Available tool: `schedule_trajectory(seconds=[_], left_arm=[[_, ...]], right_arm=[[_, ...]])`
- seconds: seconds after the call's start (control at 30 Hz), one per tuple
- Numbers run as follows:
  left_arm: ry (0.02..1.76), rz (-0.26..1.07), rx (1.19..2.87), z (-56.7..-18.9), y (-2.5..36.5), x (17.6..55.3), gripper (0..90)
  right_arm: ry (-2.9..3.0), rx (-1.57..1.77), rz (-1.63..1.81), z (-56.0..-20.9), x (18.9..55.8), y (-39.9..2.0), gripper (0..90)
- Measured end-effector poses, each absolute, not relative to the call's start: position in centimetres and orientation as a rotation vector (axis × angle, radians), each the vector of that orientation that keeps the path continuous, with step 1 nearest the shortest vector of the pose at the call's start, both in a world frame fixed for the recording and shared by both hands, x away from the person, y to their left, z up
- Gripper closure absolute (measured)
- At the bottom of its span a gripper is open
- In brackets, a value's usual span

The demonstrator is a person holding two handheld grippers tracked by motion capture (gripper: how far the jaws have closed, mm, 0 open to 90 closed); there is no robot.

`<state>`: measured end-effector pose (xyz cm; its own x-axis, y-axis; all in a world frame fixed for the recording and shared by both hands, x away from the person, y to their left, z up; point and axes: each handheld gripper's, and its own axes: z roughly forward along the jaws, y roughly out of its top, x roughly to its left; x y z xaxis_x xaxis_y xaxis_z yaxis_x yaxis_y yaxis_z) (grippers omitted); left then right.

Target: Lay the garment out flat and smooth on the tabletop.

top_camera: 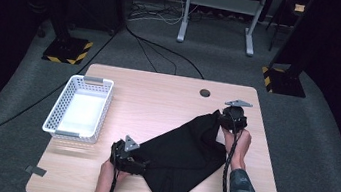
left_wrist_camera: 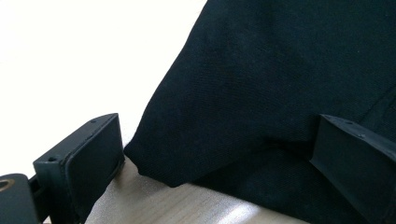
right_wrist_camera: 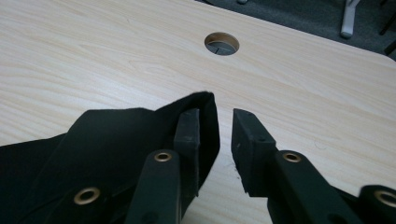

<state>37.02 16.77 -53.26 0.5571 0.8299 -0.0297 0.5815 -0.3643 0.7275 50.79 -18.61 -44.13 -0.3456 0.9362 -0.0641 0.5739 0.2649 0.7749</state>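
Black cloth (top_camera: 182, 158) lies diagonal for handling: left gripper (left_wrist_camera: 210, 158) gapes around one corner, right gripper (right_wrist_camera: 215, 135) half-open straddles the opposite edge, neither pinching

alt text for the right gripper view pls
The right gripper has its two black jaws slightly apart at a raised corner of a black cloth, which drapes over one jaw. Beyond lies the pale wooden table with a round cable hole.
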Motion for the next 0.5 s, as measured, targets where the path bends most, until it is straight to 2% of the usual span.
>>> schedule_trajectory(seconds=[0.2,0.5], left_arm=[[1.129,0.45,2.085,-53.3,16.8,37.0,2.3],[1.129,0.45,2.085,-53.3,16.8,37.0,2.3]], right_arm=[[1.99,1.381,0.938,-44.1,50.2,-19.6,58.3],[2.018,1.391,0.937,-46.0,49.0,-21.0,38.0]])
